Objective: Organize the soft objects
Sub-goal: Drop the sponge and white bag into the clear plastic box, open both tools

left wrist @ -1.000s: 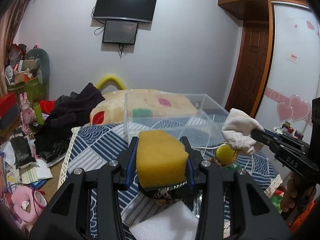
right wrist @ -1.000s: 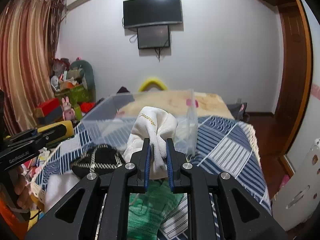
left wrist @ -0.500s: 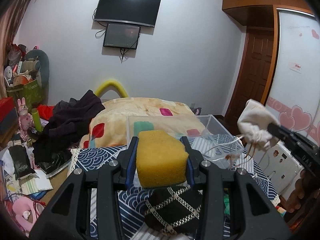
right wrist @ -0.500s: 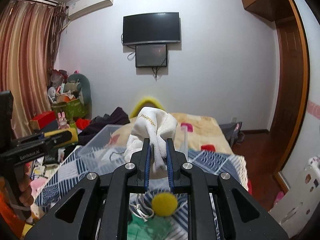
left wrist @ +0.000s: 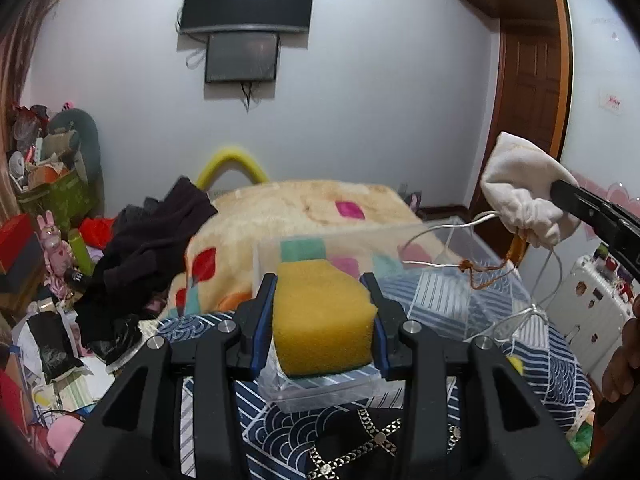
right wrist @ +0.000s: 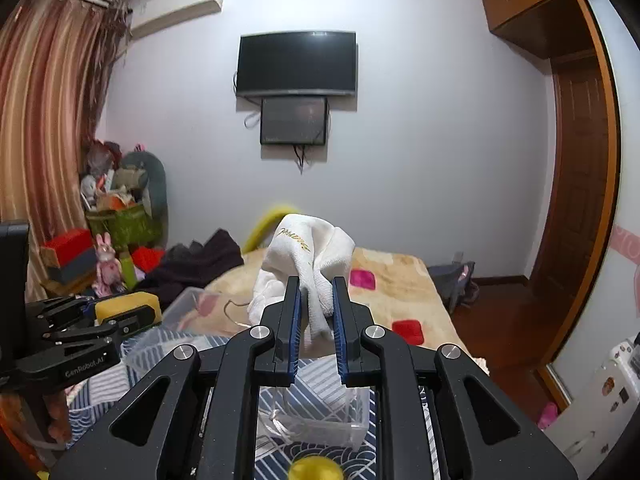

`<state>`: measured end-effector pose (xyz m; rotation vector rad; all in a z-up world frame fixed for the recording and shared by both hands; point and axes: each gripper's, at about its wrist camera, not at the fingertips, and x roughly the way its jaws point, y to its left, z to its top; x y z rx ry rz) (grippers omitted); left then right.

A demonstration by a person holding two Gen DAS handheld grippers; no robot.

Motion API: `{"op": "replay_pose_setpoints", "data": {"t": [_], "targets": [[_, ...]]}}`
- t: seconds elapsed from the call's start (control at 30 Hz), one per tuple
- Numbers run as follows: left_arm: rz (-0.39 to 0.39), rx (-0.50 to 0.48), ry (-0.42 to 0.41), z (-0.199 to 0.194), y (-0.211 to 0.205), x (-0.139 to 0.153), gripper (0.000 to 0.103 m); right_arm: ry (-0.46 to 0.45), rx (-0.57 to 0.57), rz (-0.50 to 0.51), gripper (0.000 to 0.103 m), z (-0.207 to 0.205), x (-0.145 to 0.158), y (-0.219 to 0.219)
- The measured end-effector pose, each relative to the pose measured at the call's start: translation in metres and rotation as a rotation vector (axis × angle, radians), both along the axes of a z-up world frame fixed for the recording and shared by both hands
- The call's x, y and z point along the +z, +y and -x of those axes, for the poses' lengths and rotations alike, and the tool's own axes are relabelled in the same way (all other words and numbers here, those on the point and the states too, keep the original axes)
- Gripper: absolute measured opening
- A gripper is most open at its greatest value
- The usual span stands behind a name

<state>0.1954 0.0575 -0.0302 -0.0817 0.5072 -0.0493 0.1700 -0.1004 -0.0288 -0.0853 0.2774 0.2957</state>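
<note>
- Yellow sponge (left wrist: 323, 316) clamped between the fingers (left wrist: 264, 320) of the left gripper (left wrist: 322, 322), centre of the left view, held above the near edge of a clear plastic box (left wrist: 452, 276) on the bed (left wrist: 304, 216); probably lined up for a drop into the box.
- White drawstring pouch (right wrist: 308, 264) pinched by its bunched neck in the right gripper (right wrist: 316, 320), fingers (right wrist: 294, 320) narrow on the cloth; seen also at the right edge of the left view (left wrist: 520, 196), with its cords (left wrist: 480, 256) trailing down over the box.
- Held high, most likely so that the hanging cords clear the box wall before the pouch goes in.
- Sponge gripped across its sides, slightly squeezed; soft enough to spring back once let go, by the look of it.
- Left gripper visible at the lower left of the right view (right wrist: 120, 316), sponge showing yellow (right wrist: 126, 305) between its fingers.
- Yellow ball (right wrist: 316, 470) at the bottom centre of the right view, lying on the striped cover (right wrist: 324, 384) and not yet gathered; black patterned item (left wrist: 360, 440) at the bottom of the left view also outside the box.
- Against half a second ago: box nearer and lower in both views, now right under both grippers; black patterned item slid toward the bottom edge of the left view; pouch and sponge gripped as before; ball lower in the right view.
</note>
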Motion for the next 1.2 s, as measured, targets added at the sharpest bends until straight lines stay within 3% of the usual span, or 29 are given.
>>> {"op": "replay_pose_setpoints", "data": {"t": [0.4, 0.73, 0.8, 0.87, 0.93, 1.03, 1.2], "targets": [[-0.102, -0.043, 0.114, -0.036, -0.021, -0.034, 0.040, 0.224, 0.026, 0.099, 0.013, -0.048, -0.054, 0.006], [-0.124, -0.067, 0.177, -0.046, -0.030, -0.045, 0.045, 0.318, 0.051, 0.143, 0.016, -0.055, -0.068, 0.001], [-0.125, -0.071, 0.176, -0.045, -0.032, -0.045, 0.053, 0.316, 0.051, 0.145, 0.021, -0.053, -0.067, -0.001], [-0.123, -0.068, 0.174, -0.043, -0.033, -0.043, 0.063, 0.311, 0.045, 0.142, 0.038, -0.053, -0.065, -0.003], [-0.125, -0.060, 0.159, -0.040, -0.033, -0.040, 0.064, 0.295, 0.043, 0.128, 0.050, -0.049, -0.061, -0.008], [-0.140, -0.057, 0.138, -0.034, -0.035, -0.034, 0.071, 0.263, 0.034, 0.122, 0.053, -0.043, -0.054, -0.012], [-0.147, -0.045, 0.086, -0.017, -0.036, -0.019, 0.094, 0.198, 0.024, 0.090, 0.070, -0.028, -0.036, -0.016]]}}
